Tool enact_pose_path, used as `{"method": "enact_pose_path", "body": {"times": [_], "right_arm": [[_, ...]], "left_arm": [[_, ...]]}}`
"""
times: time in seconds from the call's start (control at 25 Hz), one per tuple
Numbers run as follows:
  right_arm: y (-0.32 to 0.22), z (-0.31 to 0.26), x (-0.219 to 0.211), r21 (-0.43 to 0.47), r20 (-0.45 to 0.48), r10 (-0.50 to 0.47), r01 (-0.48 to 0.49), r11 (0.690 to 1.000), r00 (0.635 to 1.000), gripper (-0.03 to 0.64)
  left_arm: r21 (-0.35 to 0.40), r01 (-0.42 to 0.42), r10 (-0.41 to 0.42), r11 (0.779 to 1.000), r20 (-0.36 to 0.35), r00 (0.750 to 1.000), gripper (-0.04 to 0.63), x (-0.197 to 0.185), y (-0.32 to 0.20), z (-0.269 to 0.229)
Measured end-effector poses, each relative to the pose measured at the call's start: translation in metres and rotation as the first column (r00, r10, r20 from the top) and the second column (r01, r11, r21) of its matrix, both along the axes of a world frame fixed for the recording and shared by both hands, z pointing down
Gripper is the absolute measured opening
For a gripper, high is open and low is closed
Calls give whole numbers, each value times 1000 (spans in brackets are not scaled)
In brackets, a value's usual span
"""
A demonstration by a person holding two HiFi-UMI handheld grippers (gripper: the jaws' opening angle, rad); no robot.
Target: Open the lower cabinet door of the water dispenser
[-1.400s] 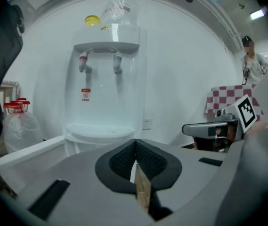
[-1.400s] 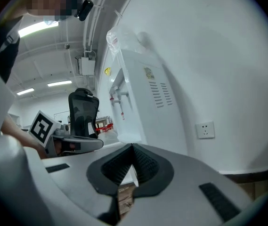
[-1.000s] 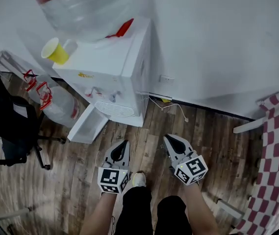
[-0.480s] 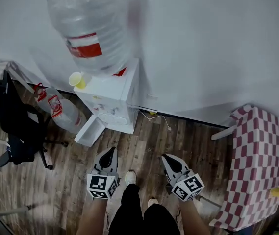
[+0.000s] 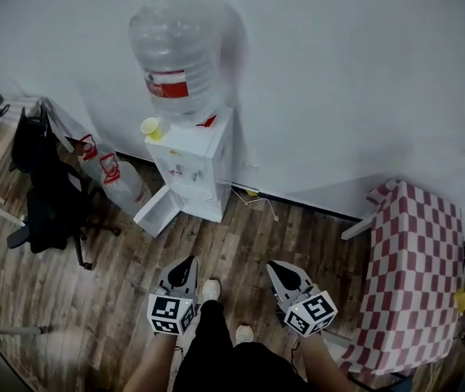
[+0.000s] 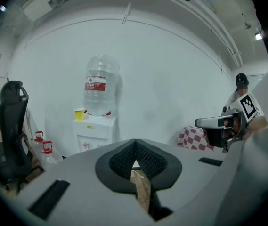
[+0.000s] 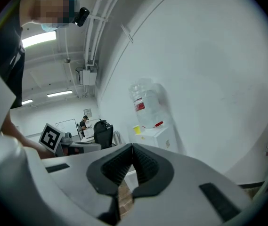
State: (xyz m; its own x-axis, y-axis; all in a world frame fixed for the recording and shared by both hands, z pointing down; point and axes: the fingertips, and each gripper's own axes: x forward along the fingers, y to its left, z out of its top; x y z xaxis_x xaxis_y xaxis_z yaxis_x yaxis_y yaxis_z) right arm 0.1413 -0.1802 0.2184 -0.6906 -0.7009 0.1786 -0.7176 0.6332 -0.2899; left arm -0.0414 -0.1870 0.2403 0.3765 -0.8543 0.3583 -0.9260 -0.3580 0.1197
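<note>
Door (image 5: 155,211) of lower cabinet on white water dispenser (image 5: 203,166) wide open, leftward.

Head view steeply down; gripper views near-level (all three share water dispenser (image 5: 195,168), well off).

White water dispenser (image 5: 203,166), clear bottle (image 5: 179,43) with red label, yellow cup (image 5: 150,127). Red-white checked cloth (image 5: 412,268), black chair (image 5: 44,198), brown wood floor (image 5: 118,300). My left gripper (image 5: 190,262) and right gripper (image 5: 274,266): grey, with black-white square markers.
</note>
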Motion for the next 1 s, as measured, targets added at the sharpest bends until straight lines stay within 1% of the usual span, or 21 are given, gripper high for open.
{"method": "enact_pose_path", "body": {"times": [0.24, 0.44, 0.6, 0.72, 0.88, 1.0], "right_arm": [[70, -12, 17, -12, 35, -8, 8, 1000, 999, 21], [108, -19, 16, 16, 64, -32, 31, 999, 997, 21], [129, -26, 13, 31, 60, -39, 37, 999, 997, 21], [141, -35, 13, 49, 45, -29, 27, 998, 999, 21], [163, -47, -2, 74, 29, -23, 21, 997, 999, 21], [185, -52, -20, 75, 26, -14, 12, 997, 1000, 21]], "left_arm": [[4, 24, -24, 1000, -7, 1000, 14, 15, 74, -21], [46, 45, -43, 998, -26, 999, 14, 18, 118, -34], [55, 57, -56, 997, -20, 998, 14, 12, 147, -39], [56, 57, -54, 997, -40, 998, 14, 8, 163, -48], [83, 64, -59, 995, -57, 997, 14, -13, 185, -58], [101, 58, -51, 993, -68, 996, 14, -31, 208, -66]]}}
